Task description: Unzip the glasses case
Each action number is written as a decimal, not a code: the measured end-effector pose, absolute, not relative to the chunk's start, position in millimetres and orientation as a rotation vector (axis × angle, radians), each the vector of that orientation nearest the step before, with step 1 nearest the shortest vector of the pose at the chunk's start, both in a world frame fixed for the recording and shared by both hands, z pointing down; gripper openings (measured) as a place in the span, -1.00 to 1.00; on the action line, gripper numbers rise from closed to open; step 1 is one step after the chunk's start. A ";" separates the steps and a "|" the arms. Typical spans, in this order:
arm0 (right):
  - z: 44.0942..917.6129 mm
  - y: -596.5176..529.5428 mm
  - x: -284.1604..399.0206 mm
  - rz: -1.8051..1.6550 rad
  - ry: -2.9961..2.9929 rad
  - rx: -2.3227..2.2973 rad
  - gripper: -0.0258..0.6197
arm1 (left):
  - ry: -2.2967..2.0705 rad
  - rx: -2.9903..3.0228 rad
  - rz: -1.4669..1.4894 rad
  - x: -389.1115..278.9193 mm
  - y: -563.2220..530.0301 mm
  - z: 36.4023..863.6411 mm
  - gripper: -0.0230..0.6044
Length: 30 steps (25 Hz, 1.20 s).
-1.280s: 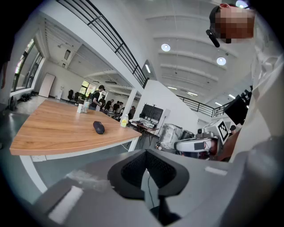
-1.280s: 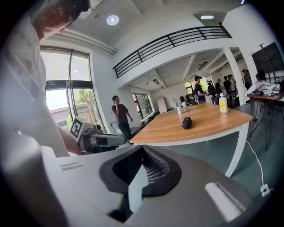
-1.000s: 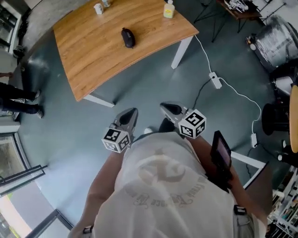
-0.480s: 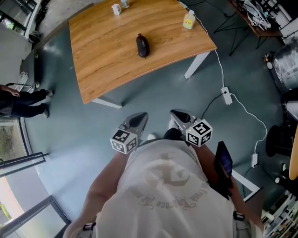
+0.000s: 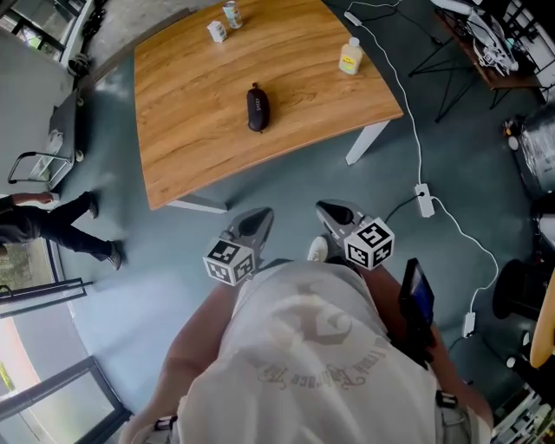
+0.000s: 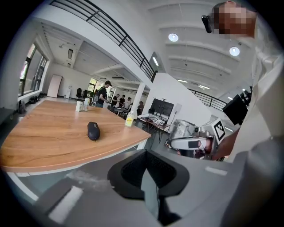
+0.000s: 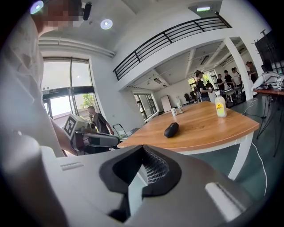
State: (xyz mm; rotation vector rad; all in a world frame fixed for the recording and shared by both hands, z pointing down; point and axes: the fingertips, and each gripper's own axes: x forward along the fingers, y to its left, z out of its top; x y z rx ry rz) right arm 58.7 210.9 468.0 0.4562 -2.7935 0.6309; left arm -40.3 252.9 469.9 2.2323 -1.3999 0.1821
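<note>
A black oblong glasses case (image 5: 257, 109) lies near the middle of the wooden table (image 5: 191, 130); it also shows in the left gripper view as the case (image 6: 93, 131) and in the right gripper view as the case (image 7: 171, 129). Both grippers hang over the floor, short of the table's near edge. My left gripper (image 5: 259, 216) is shut and empty, held close to my body. My right gripper (image 5: 329, 208) is likewise shut with nothing in it. The case is well out of reach of both.
A yellow-labelled bottle (image 5: 349, 57) stands at the table's far right, two small containers (image 5: 223, 22) at its far edge. A white cable with a power strip (image 5: 424, 199) runs over the floor to the right. A person (image 5: 52, 227) walks at the left. Desks with equipment (image 5: 494, 52) stand at right.
I have walked toward the table: it and the case now sit lower and closer in the head view. Both grippers moved forward with me, still shut. The person at left has stepped along.
</note>
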 end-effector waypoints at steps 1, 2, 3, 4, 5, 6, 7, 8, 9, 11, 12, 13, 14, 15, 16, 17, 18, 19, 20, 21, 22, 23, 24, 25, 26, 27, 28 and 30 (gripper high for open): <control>466.9 203.5 62.2 0.631 -2.801 0.453 -0.90 | -1.414 2.228 0.183 -38.1 246.0 468.2 -0.91; 466.4 196.5 66.0 0.631 -2.807 0.451 -0.90 | -1.429 2.223 0.183 -36.2 239.3 466.9 -0.91; 466.6 190.3 69.7 0.629 -2.811 0.446 -0.90 | -1.443 2.219 0.183 -34.1 233.0 465.9 -0.91; 467.8 185.1 73.2 0.624 -2.811 0.437 -0.90 | -1.456 2.217 0.183 -31.8 226.9 465.1 -0.91; 470.1 180.5 76.4 0.616 -2.809 0.424 -0.90 | -1.468 2.216 0.181 -29.5 221.0 464.4 -0.91; 473.1 176.3 79.2 0.606 -2.803 0.409 -0.90 | -1.479 2.215 0.179 -27.5 215.3 463.6 -0.91; 476.4 172.4 81.8 0.598 -2.796 0.397 -0.90 | -1.487 2.215 0.178 -25.8 210.1 462.9 -0.91; 479.2 168.7 84.3 0.593 -2.788 0.388 -0.90 | -1.494 2.215 0.180 -24.2 205.6 462.4 -0.91; 481.2 164.9 86.8 0.590 -2.780 0.386 -0.90 | -1.499 2.214 0.184 -22.9 201.5 461.8 -0.91; 481.9 155.7 89.5 0.590 -2.775 0.395 -0.90 | -1.508 2.208 0.191 -21.6 194.7 460.6 -0.91; 481.1 150.7 88.9 0.590 -2.777 0.399 -0.90 | -1.512 2.203 0.194 -21.9 192.1 460.2 -0.91; 480.3 146.5 87.0 0.589 -2.781 0.399 -0.90 | -1.516 2.197 0.197 -22.7 190.2 460.1 -0.91; 479.9 143.4 84.1 0.587 -2.784 0.395 -0.90 | -1.518 2.191 0.199 -24.0 188.8 460.5 -0.91; 480.0 141.4 80.7 0.584 -2.786 0.388 -0.90 | -1.518 2.186 0.200 -25.6 187.8 461.4 -0.91; 480.1 139.6 77.0 0.581 -2.788 0.382 -0.90 | -1.516 2.181 0.198 -27.5 186.5 462.6 -0.91; 480.2 137.9 73.3 0.575 -2.788 0.378 -0.90 | -1.513 2.177 0.193 -29.5 184.9 464.1 -0.91; 480.5 136.2 70.0 0.571 -2.788 0.375 -0.90 | -1.509 2.173 0.189 -31.7 182.8 465.9 -0.91; 481.1 134.6 67.1 0.568 -2.785 0.375 -0.90 | -1.504 2.170 0.186 -34.0 180.3 468.1 -0.91; 482.0 132.7 64.7 0.565 -2.782 0.377 -0.90 | -1.498 2.168 0.185 -36.3 177.2 470.6 -0.91; 483.1 130.2 62.7 0.563 -2.777 0.381 -0.90 | -1.493 2.168 0.184 -38.7 172.9 473.1 -0.91; 484.2 126.6 61.0 0.560 -2.770 0.388 -0.90 | -1.487 2.170 0.183 -41.3 167.4 475.4 -0.91; 485.0 121.9 59.3 0.557 -2.761 0.396 -0.90 | -1.482 2.173 0.180 -44.1 160.6 477.1 -0.91; 485.0 116.5 57.9 0.553 -2.754 0.405 -0.90 | -1.475 2.177 0.176 -46.4 153.0 478.1 -0.91; 484.5 110.6 56.7 0.549 -2.747 0.413 -0.90 | -1.465 2.185 0.172 -47.8 145.0 478.8 -0.92; 483.8 104.2 55.8 0.546 -2.741 0.423 -0.90 | -1.450 2.195 0.169 -48.2 137.0 479.5 -0.92; 483.0 97.2 54.6 0.544 -2.737 0.436 -0.90 | -1.432 2.207 0.167 -48.0 128.8 480.4 -0.92; 482.2 89.6 52.8 0.543 -2.732 0.451 -0.90 | -1.413 2.221 0.165 -48.0 120.3 481.0 -0.92; 480.1 75.4 46.6 0.547 -2.725 0.481 -0.90 | -1.380 2.251 0.161 -50.4 103.6 479.8 -0.92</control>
